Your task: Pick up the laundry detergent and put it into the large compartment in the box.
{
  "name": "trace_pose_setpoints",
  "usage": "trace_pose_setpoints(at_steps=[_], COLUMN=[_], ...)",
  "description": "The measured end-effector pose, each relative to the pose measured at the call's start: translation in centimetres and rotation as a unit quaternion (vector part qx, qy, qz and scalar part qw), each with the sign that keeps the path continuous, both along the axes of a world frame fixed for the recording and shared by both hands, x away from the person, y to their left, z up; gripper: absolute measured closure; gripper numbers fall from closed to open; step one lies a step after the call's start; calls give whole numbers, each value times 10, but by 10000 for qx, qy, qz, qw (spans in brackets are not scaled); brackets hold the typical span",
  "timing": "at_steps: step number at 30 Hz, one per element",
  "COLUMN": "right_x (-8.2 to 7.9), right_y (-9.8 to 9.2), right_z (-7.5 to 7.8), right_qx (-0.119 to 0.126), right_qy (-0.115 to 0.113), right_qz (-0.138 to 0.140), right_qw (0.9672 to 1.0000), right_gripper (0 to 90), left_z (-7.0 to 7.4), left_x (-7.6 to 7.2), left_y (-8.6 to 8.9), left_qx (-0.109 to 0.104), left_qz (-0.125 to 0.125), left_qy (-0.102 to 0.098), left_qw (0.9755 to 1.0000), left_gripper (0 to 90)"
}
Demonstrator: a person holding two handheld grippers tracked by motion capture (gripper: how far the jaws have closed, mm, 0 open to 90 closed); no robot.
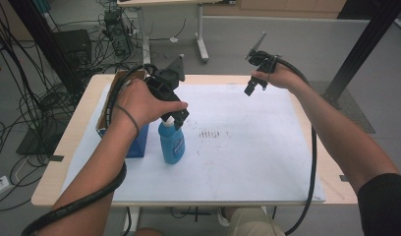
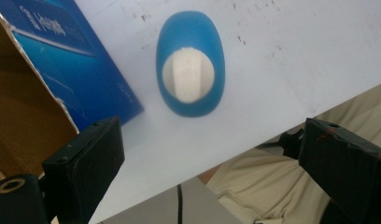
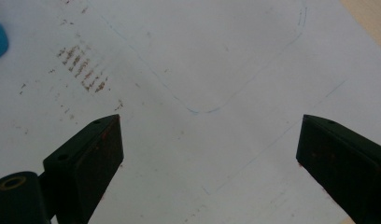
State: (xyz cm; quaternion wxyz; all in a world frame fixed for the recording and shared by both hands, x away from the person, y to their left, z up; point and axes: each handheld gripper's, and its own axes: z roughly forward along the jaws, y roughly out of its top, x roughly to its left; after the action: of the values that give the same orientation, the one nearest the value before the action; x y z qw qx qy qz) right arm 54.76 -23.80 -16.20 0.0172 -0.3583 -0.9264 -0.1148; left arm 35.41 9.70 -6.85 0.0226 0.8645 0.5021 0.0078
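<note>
A grey floor with lots of black cables lies behind a wooden table (image 1: 56,162) in the high view. A white sheet (image 1: 247,162) covers most of the table top. Some brown marks (image 1: 209,133) sit near the middle of the sheet. A blue bottle (image 1: 171,142) with a white cap stands upright on the sheet, toward the left. Just beside it, on its left, is a blue box (image 1: 138,145). The left gripper (image 1: 176,119) hangs right over the top of the bottle. The right gripper (image 1: 251,88) is held up over the far edge of the sheet, well apart from the bottle.

In the left gripper view we look straight down on the bottle (image 2: 190,64). Its white cap is a pale round spot in the blue. The two black jaws stand wide apart, above the bottle, and hold nothing. The blue box (image 2: 72,70) is close by, with brown card inside it.

In the right gripper view the jaws are also spread wide and hold nothing. Under them is the white sheet (image 3: 235,56) with the brown marks (image 3: 83,67) and thin blue lines (image 3: 205,111) drawn on it.
</note>
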Motion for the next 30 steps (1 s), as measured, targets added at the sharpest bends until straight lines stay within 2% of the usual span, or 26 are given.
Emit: trace_pose_setpoints(at_steps=[11,18,30], right_x=[-3,-5,-6], right_y=[-3,-3,-4], right_z=[2,4,5], right_qx=[-9,7,43], right_qy=[-17,-31,-36], right_qz=[-7,0,25], right_qw=[10000,10000,10000], right_gripper=[75,75,75], left_z=[-2,-8,-34], left_x=[23,30,39], left_y=[-4,-7,-12], left_qx=[-21,9,84], left_qz=[-15,-20,-84], left_qy=[21,41,138], left_qw=[10000,10000,9998], left_gripper=[69,68,66])
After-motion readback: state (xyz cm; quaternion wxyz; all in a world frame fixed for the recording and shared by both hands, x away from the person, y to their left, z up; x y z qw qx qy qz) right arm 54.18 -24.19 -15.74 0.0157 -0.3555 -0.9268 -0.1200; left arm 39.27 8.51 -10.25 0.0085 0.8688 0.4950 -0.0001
